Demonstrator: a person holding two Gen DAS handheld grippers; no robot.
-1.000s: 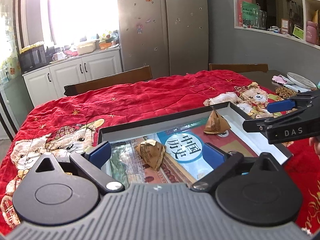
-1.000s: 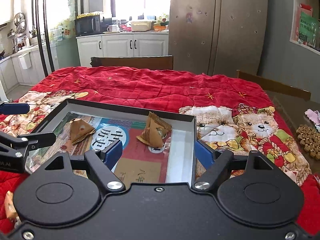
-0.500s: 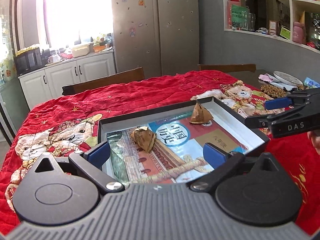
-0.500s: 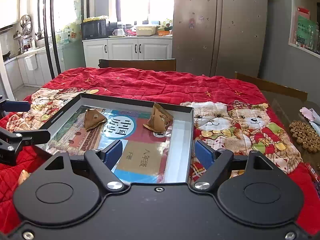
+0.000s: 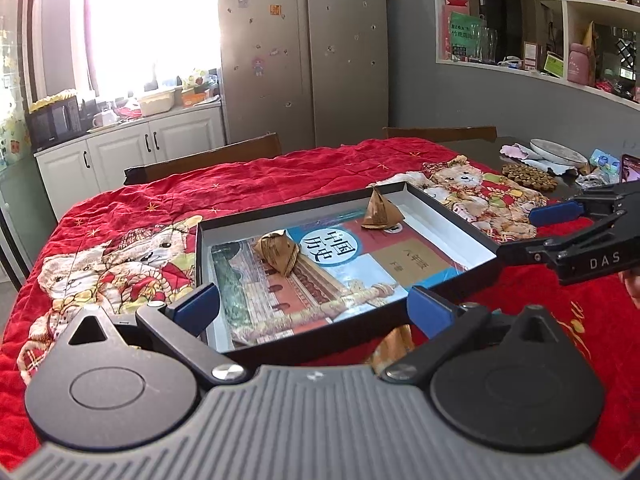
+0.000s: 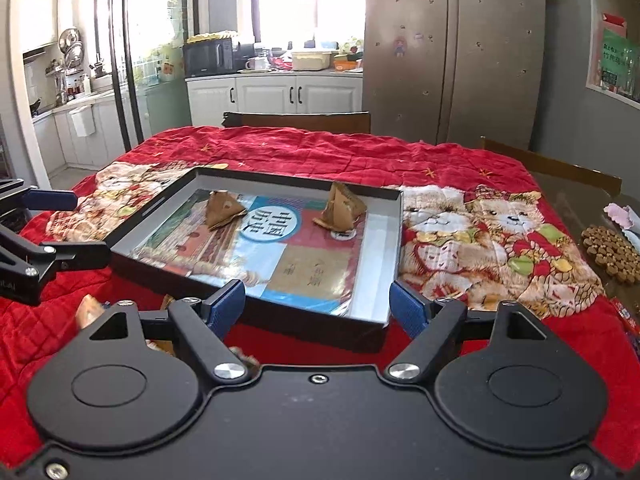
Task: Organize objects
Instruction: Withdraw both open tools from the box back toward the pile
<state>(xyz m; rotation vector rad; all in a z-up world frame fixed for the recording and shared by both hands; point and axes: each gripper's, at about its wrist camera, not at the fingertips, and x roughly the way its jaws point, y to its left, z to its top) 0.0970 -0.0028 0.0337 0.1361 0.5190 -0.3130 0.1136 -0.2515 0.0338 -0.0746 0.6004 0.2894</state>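
A black tray (image 5: pixel 448 212) (image 6: pixel 394 256) lies on the red bear-print cloth, with a book (image 5: pixel 344 264) (image 6: pixel 296 256) flat inside it. Two leaf-wrapped dumplings sit on the book: one (image 5: pixel 280 250) (image 6: pixel 222 210) at the left, one (image 5: pixel 380 212) (image 6: pixel 340 206) at the far side. More brown wrapped dumplings (image 5: pixel 394 346) (image 6: pixel 90 308) lie on the cloth in front of the tray. My left gripper (image 5: pixel 312 308) is open and empty before the tray's near edge. My right gripper (image 6: pixel 316 306) is open and empty at the tray's near right corner.
A wooden bead trivet (image 5: pixel 528 176) (image 6: pixel 612 248), a plate (image 5: pixel 558 150) and small items lie on the bare table to the right. Chair backs (image 5: pixel 204 160) (image 6: pixel 298 120) stand at the far edge. Fridge and cabinets behind.
Both grippers have drawn back and up from the tray; they were over its near part and now stand before its near edge. The dumplings in the tray have not moved.
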